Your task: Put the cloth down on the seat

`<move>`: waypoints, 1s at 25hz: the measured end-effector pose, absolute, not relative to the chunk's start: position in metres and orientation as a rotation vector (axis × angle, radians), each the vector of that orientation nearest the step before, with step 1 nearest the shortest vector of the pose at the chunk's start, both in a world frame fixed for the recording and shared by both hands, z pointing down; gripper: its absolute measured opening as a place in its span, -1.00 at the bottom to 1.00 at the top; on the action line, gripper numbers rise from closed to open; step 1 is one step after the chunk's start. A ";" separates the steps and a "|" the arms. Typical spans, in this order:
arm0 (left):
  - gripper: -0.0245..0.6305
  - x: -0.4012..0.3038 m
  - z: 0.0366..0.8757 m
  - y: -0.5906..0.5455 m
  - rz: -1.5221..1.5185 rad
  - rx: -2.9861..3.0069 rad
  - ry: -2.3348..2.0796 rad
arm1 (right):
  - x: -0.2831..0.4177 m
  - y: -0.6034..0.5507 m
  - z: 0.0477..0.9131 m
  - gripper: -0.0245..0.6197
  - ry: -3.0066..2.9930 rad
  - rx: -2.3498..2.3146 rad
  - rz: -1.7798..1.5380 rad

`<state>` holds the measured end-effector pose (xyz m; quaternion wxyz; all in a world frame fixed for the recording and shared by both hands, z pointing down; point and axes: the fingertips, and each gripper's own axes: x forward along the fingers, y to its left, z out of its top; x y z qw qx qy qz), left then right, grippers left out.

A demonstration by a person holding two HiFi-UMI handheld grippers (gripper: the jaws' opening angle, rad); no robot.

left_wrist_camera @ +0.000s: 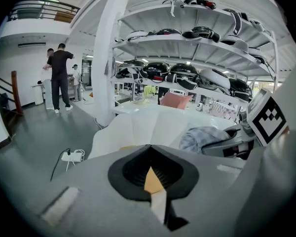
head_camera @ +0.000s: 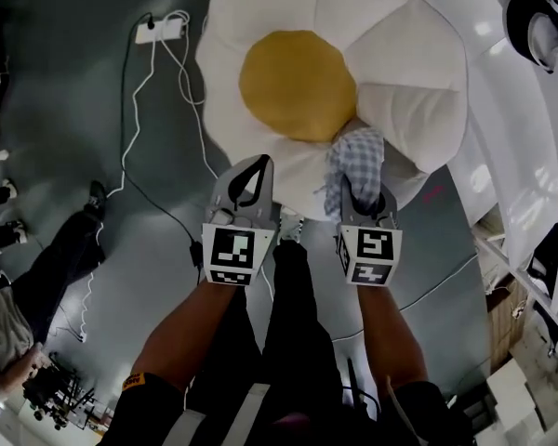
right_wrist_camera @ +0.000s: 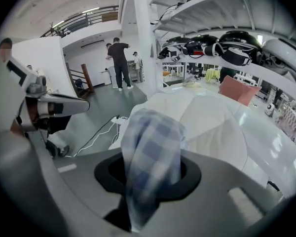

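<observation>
Now in the bringing-in step, to judge by the scene: not yet laid down.

At the left, left gripper (head_camera: 258,170) with jaws closed together and nothing between them, only some yellow seen through the opening. Held over the near edge of the seat (head_camera: 409,54), toward its left side.

At the right, right gripper (head_camera: 361,191) clamped on the cloth (head_camera: 356,156), a blue-and-white checked piece, bunched and standing up out of the jaws. Positioned over the near edge of the seat, just right of the yellow centre (head_camera: 296,84). Cannot tell whether already touching the white cushion.

Next, probably: lower the right gripper and bring it further in from the near edge, toward the middle of the seat. Then part the jaws and draw back without dragging a fold along. Needs some care: soft material, likely to cling to a pad, and a rounded edge, easy to slide off.

Around, from the left: a person (head_camera: 46,268) on the grey floor, well apart from the seat. Then a white power strip (head_camera: 160,32) near the far left edge of the seat, with thin cables (head_camera: 130,128) running down along the left edge. Then the wearer's legs (head_camera: 288,323), low between both grippers. Last, a white frame (head_camera: 511,128) beyond the right edge.

Nothing seen lying on the seat to block the way. Only the left gripper close beside the path, better kept aside.
</observation>
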<state>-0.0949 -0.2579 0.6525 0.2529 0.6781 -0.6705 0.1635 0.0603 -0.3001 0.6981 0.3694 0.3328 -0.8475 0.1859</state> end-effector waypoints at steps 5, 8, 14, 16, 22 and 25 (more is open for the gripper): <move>-0.93 -0.101 0.688 -0.274 0.447 1.849 -1.816 | 0.057 -0.312 0.739 -0.57 -2.154 0.861 0.495; -0.93 -0.102 0.710 -0.280 0.463 1.848 -1.801 | 0.055 -0.317 0.763 -0.57 -2.143 0.859 0.505; -0.93 -0.103 0.757 -0.282 0.505 1.822 -1.757 | 0.048 -0.321 0.815 -0.57 -2.108 0.842 0.522; -0.93 -0.105 0.769 -0.282 0.525 1.817 -1.747 | 0.044 -0.323 0.830 -0.57 -2.101 0.840 0.530; -0.93 -0.112 0.789 -0.284 0.553 1.799 -1.749 | 0.034 -0.328 0.872 -0.55 -2.071 0.857 0.584; -0.93 -0.119 0.792 -0.284 0.553 1.785 -1.758 | 0.024 -0.330 0.889 -0.54 -2.059 0.835 0.586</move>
